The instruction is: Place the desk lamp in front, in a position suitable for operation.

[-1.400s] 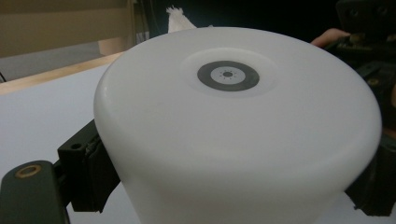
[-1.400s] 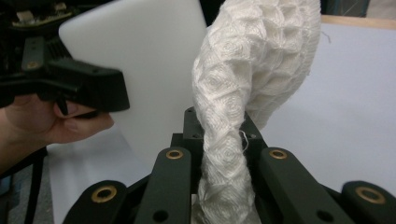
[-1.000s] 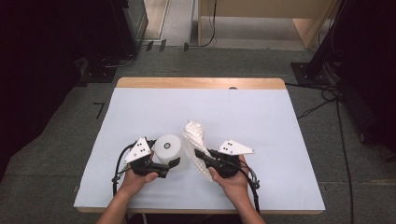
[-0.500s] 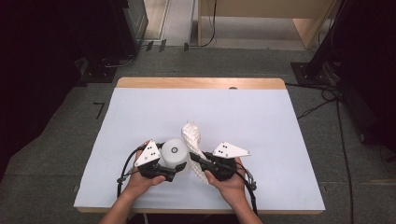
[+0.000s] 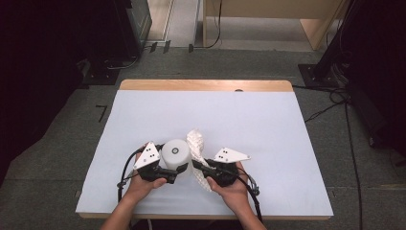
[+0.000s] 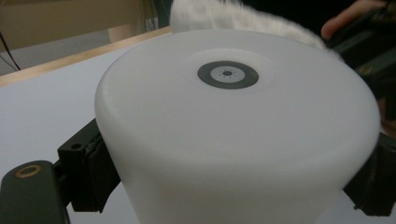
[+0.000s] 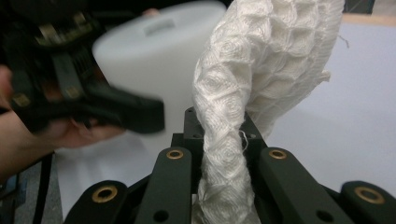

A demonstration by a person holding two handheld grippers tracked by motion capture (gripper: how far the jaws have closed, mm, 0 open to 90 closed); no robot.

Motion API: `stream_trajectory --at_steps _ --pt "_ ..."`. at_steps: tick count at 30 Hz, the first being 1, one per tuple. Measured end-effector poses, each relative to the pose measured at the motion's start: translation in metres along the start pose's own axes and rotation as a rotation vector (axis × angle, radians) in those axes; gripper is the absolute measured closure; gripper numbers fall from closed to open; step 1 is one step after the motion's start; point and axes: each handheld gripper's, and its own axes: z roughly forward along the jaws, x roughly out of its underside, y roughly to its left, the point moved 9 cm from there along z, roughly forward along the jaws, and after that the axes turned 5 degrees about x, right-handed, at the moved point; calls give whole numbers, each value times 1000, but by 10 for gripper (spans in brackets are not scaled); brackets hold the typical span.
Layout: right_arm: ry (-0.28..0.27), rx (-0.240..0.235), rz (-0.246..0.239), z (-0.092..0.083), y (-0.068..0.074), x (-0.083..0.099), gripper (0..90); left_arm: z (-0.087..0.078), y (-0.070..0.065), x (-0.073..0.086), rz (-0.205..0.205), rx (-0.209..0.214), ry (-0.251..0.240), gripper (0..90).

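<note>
A white plastic cup (image 5: 174,154) stands upside down near the table's front edge, its base with a grey ring mark (image 6: 227,74) facing up. My left gripper (image 5: 168,171) is shut on the cup (image 6: 233,140), one black pad on each side of its wall. My right gripper (image 5: 200,167) is shut on a white waffle-weave cloth (image 5: 197,144), pinched between its jaws (image 7: 219,154). The cloth (image 7: 271,56) arches up and over just right of the cup (image 7: 159,60), close to or touching it.
The table (image 5: 268,124) has a pale blue-white top with a wooden strip (image 5: 206,85) along its far edge. Cables (image 5: 125,172) trail from both grippers toward the front edge. Dark equipment and cables sit on the floor around the table.
Both hands have drifted slightly toward the table's front. The cloth now bends closer against the cup's right side. Both grips are unchanged.
</note>
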Motion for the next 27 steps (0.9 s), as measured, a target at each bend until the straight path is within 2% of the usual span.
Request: stream_trajectory --at_steps 3,6,8,11,13,15,18,21,25,27 --pt "-36 4 -9 -8 1 -11 802 4 -4 3 11 2 16 88" --pt "-52 0 -7 -11 0 -13 802 4 -4 1 13 -2 12 88" --pt "-40 1 -4 -9 -1 -10 802 5 -3 1 11 -18 11 88" --pt "-1 11 9 1 -5 2 802 8 2 2 14 -74 23 88" --pt "31 13 33 6 -9 11 802 9 3 3 14 -80 21 87" --pt "51 18 37 9 -11 16 802 10 5 4 13 -83 19 87" --pt "48 22 36 8 -13 15 802 12 8 10 41 -118 44 87" --pt "30 23 40 5 -14 11 801 11 8 11 26 -116 40 86" --pt "31 31 42 4 -16 12 801 11 11 13 -18 -125 37 77" --pt "32 27 45 5 -16 12 801 12 11 15 -26 -153 58 49"
